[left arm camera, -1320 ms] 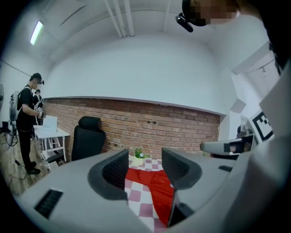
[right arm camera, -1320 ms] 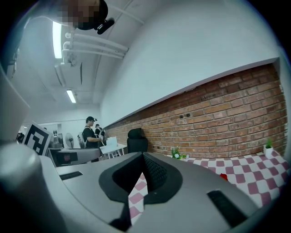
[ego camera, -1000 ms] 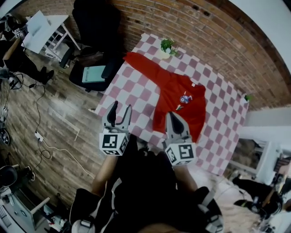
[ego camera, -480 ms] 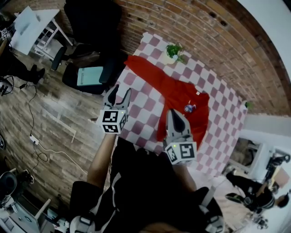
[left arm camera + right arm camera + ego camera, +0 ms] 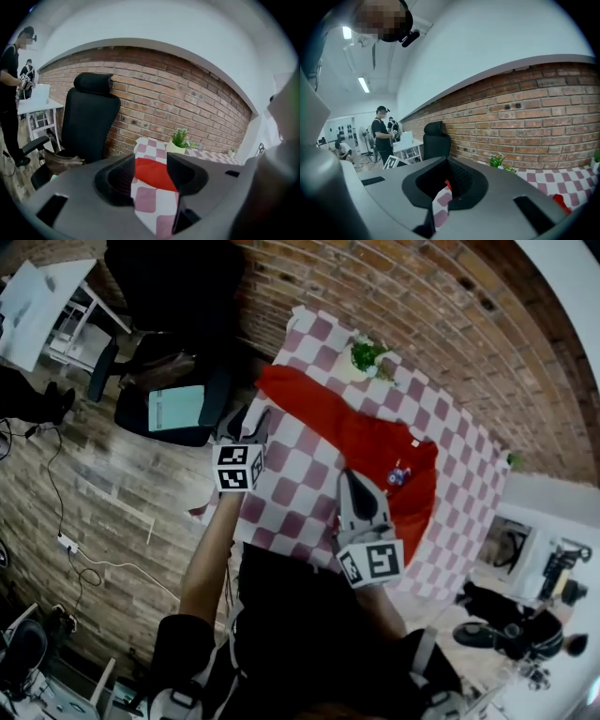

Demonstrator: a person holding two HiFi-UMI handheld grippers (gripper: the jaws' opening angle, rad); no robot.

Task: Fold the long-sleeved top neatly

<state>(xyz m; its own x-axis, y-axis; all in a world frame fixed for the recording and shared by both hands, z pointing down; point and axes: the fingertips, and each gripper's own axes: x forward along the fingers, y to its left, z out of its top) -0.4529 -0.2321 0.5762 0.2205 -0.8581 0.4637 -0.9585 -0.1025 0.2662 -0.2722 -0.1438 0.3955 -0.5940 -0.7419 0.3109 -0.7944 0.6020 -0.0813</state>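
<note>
A red long-sleeved top (image 5: 389, 470) lies flat on the pink-and-white checked table (image 5: 300, 460), with one sleeve (image 5: 295, 395) stretched toward the far left corner. My left gripper (image 5: 248, 420) hovers at the table's left edge just short of that sleeve, jaws open and empty. In the left gripper view the red sleeve (image 5: 151, 172) shows beyond the open left gripper (image 5: 151, 165). My right gripper (image 5: 354, 486) is shut and empty, over the near edge beside the top's hem. In the right gripper view the shut right gripper (image 5: 446, 183) shows only a slit of checked cloth.
A small potted plant (image 5: 367, 356) stands at the table's far edge by the brick wall (image 5: 422, 306). A black office chair (image 5: 173, 296) with a pale tablet (image 5: 175, 409) on its seat sits left of the table. People stand farther off (image 5: 11, 93).
Both grippers have moved forward toward the table. The left one travelled farther, from off the table to its left edge near the sleeve. Jaw states are unchanged.
</note>
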